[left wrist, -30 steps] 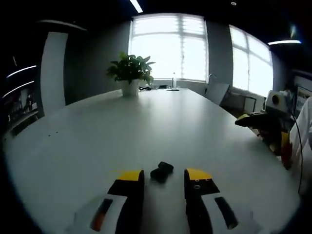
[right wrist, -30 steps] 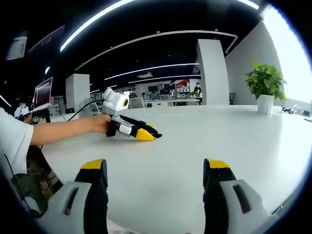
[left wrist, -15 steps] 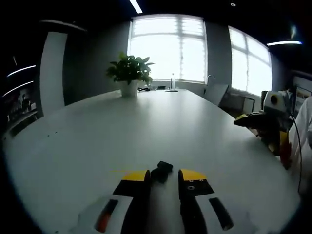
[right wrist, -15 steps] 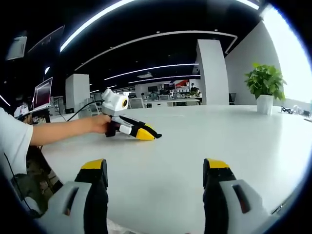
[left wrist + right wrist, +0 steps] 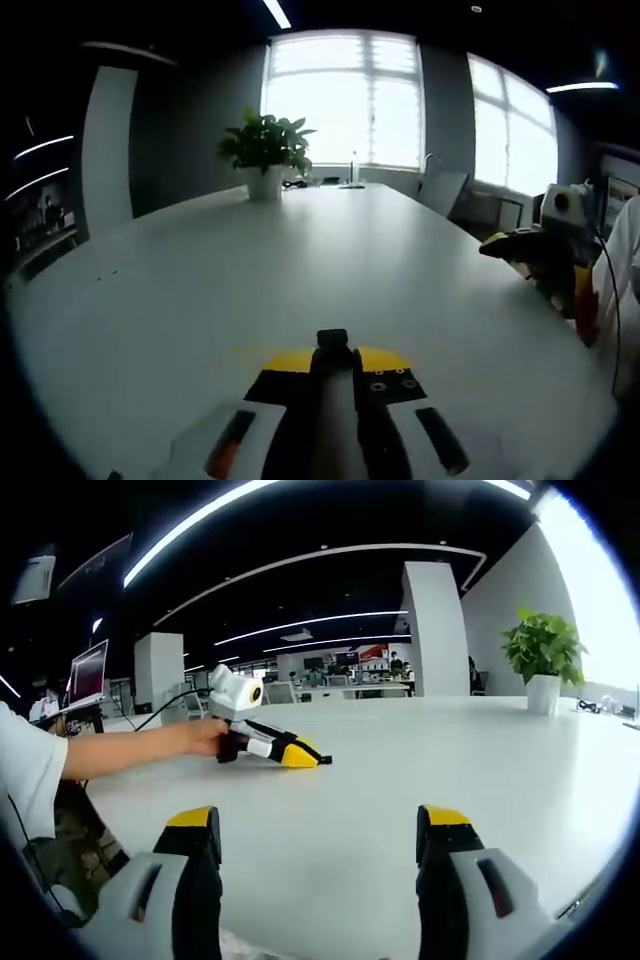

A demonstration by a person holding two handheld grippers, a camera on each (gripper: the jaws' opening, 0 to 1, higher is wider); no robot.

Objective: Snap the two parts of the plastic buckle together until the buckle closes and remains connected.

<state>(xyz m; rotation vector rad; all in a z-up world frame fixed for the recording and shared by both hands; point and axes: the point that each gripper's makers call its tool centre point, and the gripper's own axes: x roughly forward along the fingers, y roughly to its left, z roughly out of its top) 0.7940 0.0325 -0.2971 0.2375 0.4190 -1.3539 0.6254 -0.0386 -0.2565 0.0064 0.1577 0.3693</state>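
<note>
A small black plastic buckle [image 5: 332, 348] sits low in the left gripper view on the white table [image 5: 300, 250]. My left gripper [image 5: 335, 362] is shut on it, and its yellow-tipped jaws press the buckle from both sides. Whether this is one part or both, I cannot tell. In the right gripper view the left gripper [image 5: 285, 752] lies low over the table, held by a hand, with a dark speck at its tip. My right gripper [image 5: 320, 825] stands open above the table with nothing between its jaws. It also appears as the right gripper [image 5: 540, 255] at the table's right edge.
A potted plant [image 5: 265, 150] stands at the table's far end before bright windows; the same potted plant [image 5: 545, 655] shows at the right. A person's forearm and white sleeve [image 5: 110, 752] reach in from the left. Office desks and monitors lie beyond.
The left gripper's jaws have closed from well apart onto the buckle, which now stands upright between them. The right gripper has stayed open and still.
</note>
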